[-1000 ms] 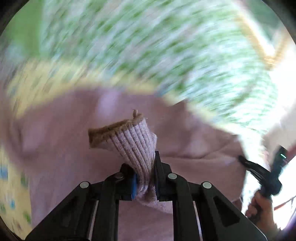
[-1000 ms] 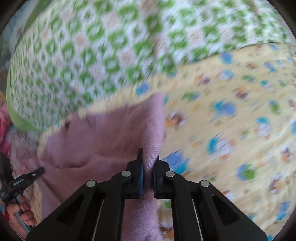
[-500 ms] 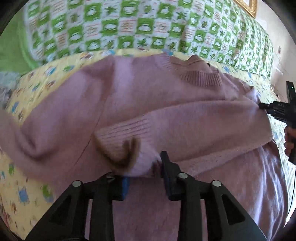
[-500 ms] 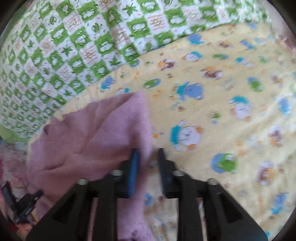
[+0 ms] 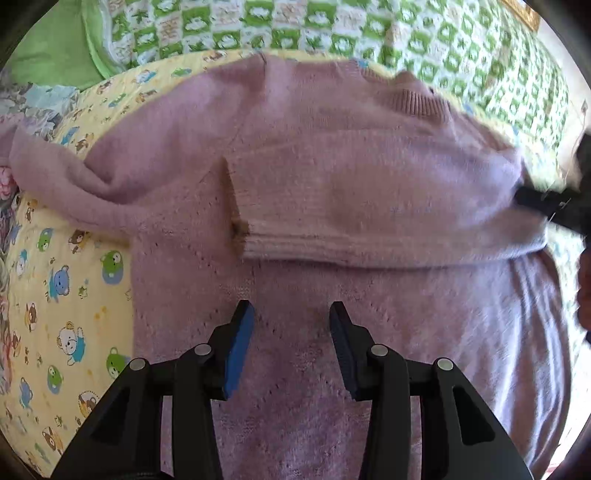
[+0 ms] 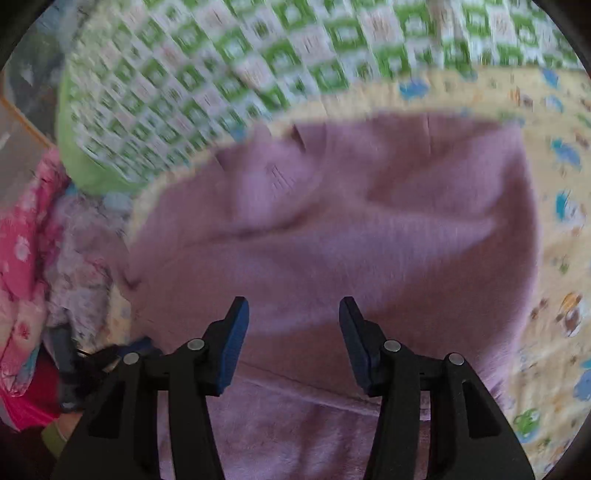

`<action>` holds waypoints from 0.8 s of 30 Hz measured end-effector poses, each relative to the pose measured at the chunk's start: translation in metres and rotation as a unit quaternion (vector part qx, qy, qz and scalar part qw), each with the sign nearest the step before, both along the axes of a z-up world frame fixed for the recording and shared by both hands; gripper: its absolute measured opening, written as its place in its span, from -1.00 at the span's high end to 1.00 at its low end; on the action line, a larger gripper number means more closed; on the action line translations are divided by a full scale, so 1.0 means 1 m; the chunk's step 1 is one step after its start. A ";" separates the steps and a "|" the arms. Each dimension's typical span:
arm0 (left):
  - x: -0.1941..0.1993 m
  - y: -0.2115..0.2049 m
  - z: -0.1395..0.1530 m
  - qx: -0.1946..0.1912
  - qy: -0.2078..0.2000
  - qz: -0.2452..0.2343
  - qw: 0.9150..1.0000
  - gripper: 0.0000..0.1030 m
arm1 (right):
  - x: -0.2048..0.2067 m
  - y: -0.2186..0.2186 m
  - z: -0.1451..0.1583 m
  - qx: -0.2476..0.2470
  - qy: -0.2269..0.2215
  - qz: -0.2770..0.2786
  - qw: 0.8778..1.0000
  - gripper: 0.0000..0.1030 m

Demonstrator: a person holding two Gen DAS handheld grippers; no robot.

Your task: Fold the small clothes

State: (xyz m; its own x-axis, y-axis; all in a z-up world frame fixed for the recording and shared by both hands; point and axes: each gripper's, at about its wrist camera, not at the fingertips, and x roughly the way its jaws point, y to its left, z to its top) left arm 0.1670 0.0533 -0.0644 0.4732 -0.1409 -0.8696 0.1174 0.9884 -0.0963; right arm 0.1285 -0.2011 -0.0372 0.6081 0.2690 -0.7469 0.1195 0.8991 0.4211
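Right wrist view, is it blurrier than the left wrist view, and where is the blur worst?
Right wrist view: yes, the green checked quilt is smeared and the pink sweater soft. Left wrist view: mostly sharp, blurred only at the right edge.

left gripper [image 5: 291, 314]: jaws opened, cuff [image 5: 255, 240] released onto sweater [image 5: 332, 177] | right gripper [image 6: 293, 310]: jaws opened, sweater edge dropped

sweater [image 5: 332, 177] on sheet [image 5: 66, 295], quilt [image 5: 332, 33] behind

Yellow cartoon sheet [image 5: 62, 295], green checked quilt [image 5: 332, 33], pink floral cloth [image 6: 22, 258].
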 end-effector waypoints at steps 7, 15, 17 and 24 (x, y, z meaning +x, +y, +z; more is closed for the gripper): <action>0.002 0.070 0.031 -0.053 -0.031 0.110 0.992 -0.14 | -0.022 -0.017 0.013 -0.003 -0.010 -0.058 0.998 -0.02; 0.040 0.205 0.046 -0.077 -0.053 0.296 0.951 -0.38 | -0.055 0.003 0.044 -0.004 -0.046 -0.039 0.998 -0.17; 0.056 0.243 0.048 -0.102 -0.060 0.329 0.937 -0.42 | -0.062 0.008 0.043 -0.007 -0.037 -0.032 0.999 -0.18; 0.116 0.317 0.037 -0.140 -0.043 0.391 0.909 -0.48 | -0.078 0.018 0.040 -0.005 -0.024 -0.024 0.999 -0.18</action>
State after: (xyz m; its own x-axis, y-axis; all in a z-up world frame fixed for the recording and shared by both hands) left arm 0.2833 0.3700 -0.0276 0.5878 0.0577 -0.8070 -0.5917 0.7109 -0.3802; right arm 0.0506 -0.1832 0.0026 0.6548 0.2316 -0.7194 0.1427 0.8969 0.4186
